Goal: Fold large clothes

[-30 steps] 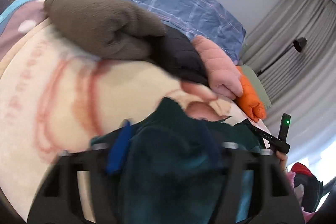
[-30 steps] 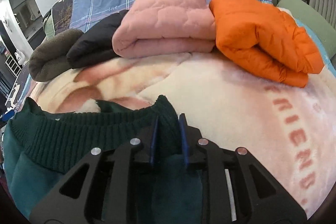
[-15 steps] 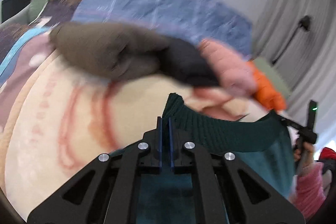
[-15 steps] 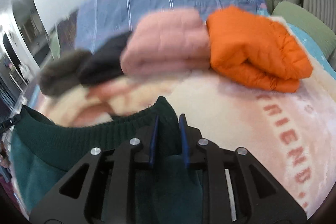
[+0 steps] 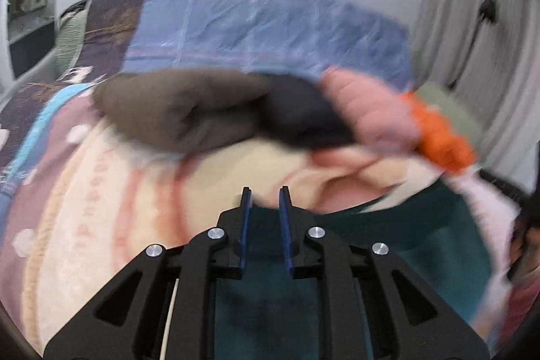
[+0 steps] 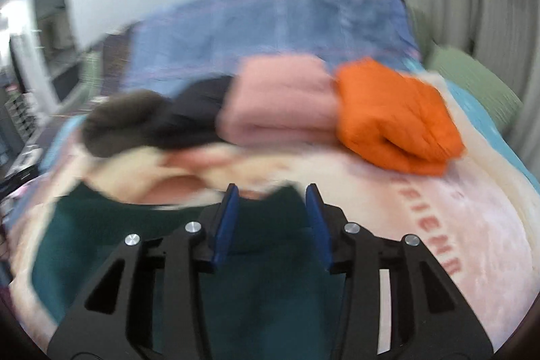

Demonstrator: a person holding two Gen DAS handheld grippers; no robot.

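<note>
A dark green sweater [image 5: 388, 242] lies on the cream blanket [image 5: 101, 225], its ribbed collar toward the folded pile. My left gripper [image 5: 265, 191] hovers over the sweater's left shoulder edge; its jaws are opening, a narrow gap shows, and the pads press on nothing. In the right wrist view the sweater [image 6: 135, 242] spreads below my right gripper [image 6: 271, 191]. Those jaws are opening wider, with the collar edge seen between the fingers but not pinched. Both views are blurred by motion.
Folded clothes line the far side: brown [image 6: 121, 120], black [image 6: 195, 110], pink [image 6: 280, 100] and orange [image 6: 391, 113]. A blue plaid quilt [image 5: 253, 26] lies behind them. A green pillow [image 6: 472, 80] and grey curtains [image 5: 472, 22] stand at the right.
Both grippers have let go of the sweater's collar and lifted away from it. The left jaws went from shut to slightly apart; the right jaws spread much wider.
</note>
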